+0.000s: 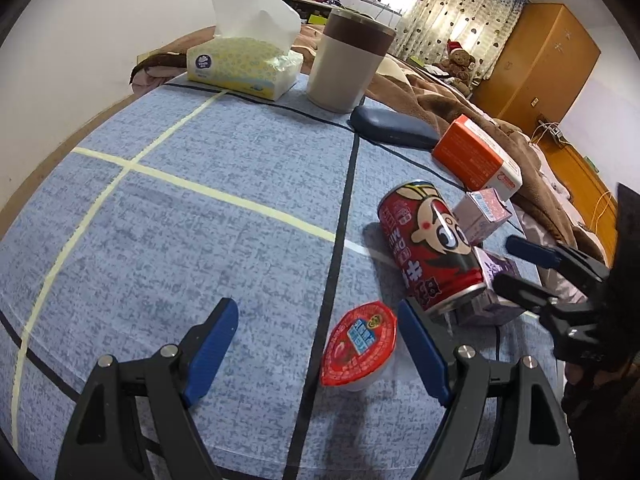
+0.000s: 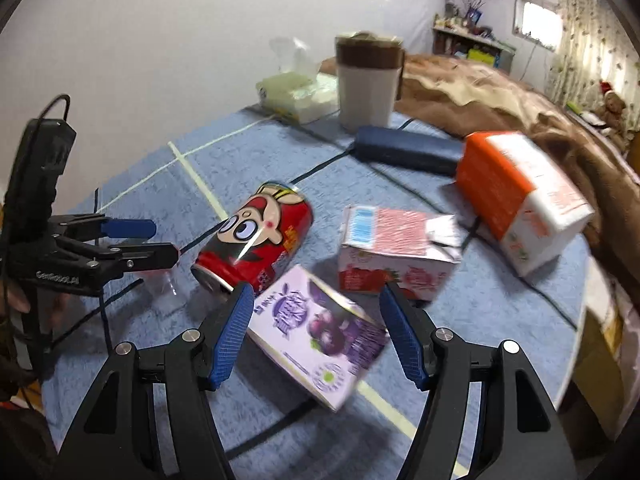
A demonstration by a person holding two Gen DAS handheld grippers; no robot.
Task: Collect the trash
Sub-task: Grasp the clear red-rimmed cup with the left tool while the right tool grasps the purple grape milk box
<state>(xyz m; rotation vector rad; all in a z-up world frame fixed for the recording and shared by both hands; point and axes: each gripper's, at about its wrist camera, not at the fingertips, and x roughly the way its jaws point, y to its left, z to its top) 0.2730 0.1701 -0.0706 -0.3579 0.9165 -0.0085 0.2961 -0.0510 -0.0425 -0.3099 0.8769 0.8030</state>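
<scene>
Trash lies on a blue checked tablecloth (image 1: pixel 200 240). My left gripper (image 1: pixel 318 344) is open over a small jelly cup with a red foil lid (image 1: pixel 360 348), which sits close to its right finger. A red cartoon can (image 1: pixel 428 244) lies on its side just beyond. My right gripper (image 2: pixel 318 332) is open and straddles a purple drink carton (image 2: pixel 320 328) lying flat; its pads stand close to the carton's sides. Behind it lie a pink-and-red carton (image 2: pixel 396 248) and the can (image 2: pixel 256 236). The left gripper (image 2: pixel 160 242) shows at the left of the right wrist view.
A beige bin with a brown rim (image 1: pixel 348 64) stands at the table's far edge beside a tissue box (image 1: pixel 244 64). A dark blue case (image 1: pixel 394 128) and an orange-and-white box (image 1: pixel 476 156) lie at the right. A bed with a brown blanket (image 2: pixel 500 92) is beyond.
</scene>
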